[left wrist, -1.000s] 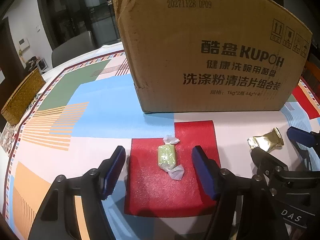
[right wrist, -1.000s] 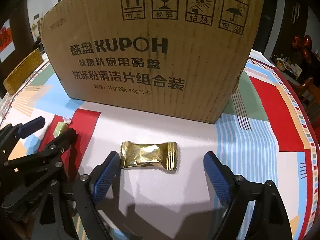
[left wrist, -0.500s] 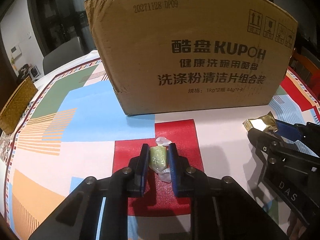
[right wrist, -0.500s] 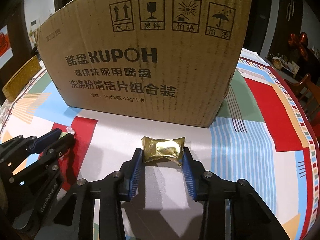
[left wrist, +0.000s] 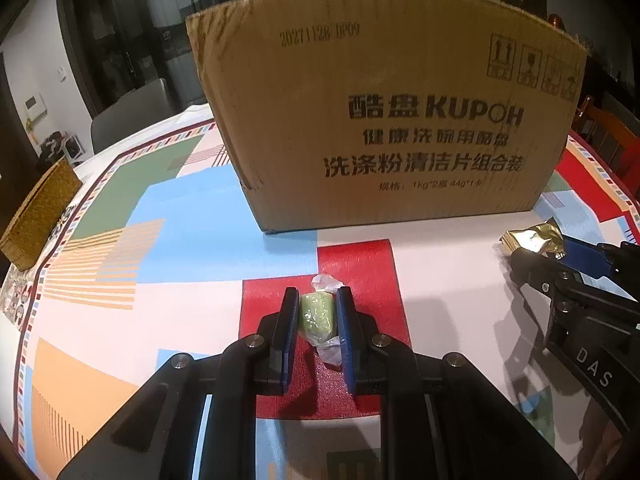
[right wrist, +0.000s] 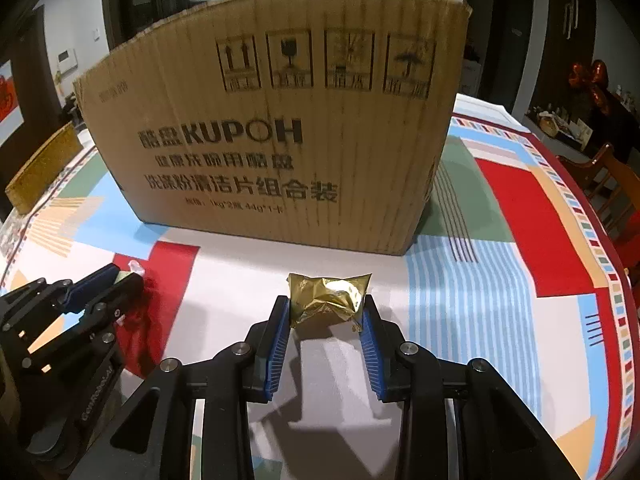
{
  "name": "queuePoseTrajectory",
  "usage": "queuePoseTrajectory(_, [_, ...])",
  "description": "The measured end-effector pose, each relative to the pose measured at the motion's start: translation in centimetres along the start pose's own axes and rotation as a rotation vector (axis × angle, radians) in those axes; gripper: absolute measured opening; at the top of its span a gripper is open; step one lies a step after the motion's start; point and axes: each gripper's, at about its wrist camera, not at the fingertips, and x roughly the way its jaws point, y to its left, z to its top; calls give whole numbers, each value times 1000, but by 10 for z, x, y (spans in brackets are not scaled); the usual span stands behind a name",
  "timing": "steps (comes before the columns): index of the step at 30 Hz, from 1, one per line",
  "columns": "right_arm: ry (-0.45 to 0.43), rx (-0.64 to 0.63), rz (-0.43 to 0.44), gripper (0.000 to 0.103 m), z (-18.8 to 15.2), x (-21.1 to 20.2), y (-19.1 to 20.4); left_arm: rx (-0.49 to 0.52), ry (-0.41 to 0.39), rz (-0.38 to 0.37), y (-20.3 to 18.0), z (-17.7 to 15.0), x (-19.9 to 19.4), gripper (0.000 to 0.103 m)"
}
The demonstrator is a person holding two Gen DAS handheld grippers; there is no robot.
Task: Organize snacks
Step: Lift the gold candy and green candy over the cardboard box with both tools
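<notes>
My left gripper [left wrist: 317,304] is shut on a green candy [left wrist: 316,317] in a clear twisted wrapper, held just above a red patch of the tablecloth. My right gripper [right wrist: 326,304] is shut on a crumpled gold-foil snack [right wrist: 326,298], lifted off the table with its shadow below. A large cardboard box [left wrist: 384,112], also in the right wrist view [right wrist: 288,140], stands upright right behind both. The right gripper with the gold snack [left wrist: 534,238] shows at the right of the left wrist view. The left gripper [right wrist: 120,278] shows at the left of the right wrist view.
A colourful patterned tablecloth [left wrist: 180,232] covers the table. A woven basket [left wrist: 38,210] sits at the far left edge, also in the right wrist view [right wrist: 40,168]. A grey chair [left wrist: 128,116] stands behind the table and a wooden chair [right wrist: 612,184] at the right.
Both grippers closed from wide open onto their snacks: left on the green candy, right on the gold-foil snack, which crumpled. Both have since risen off the table.
</notes>
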Motion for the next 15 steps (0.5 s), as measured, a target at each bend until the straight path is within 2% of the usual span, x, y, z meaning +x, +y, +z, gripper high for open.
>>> queuePoseTrajectory(15, [-68, -2, 10, 35, 8, -31, 16, -21, -55, 0, 3, 11, -40, 20])
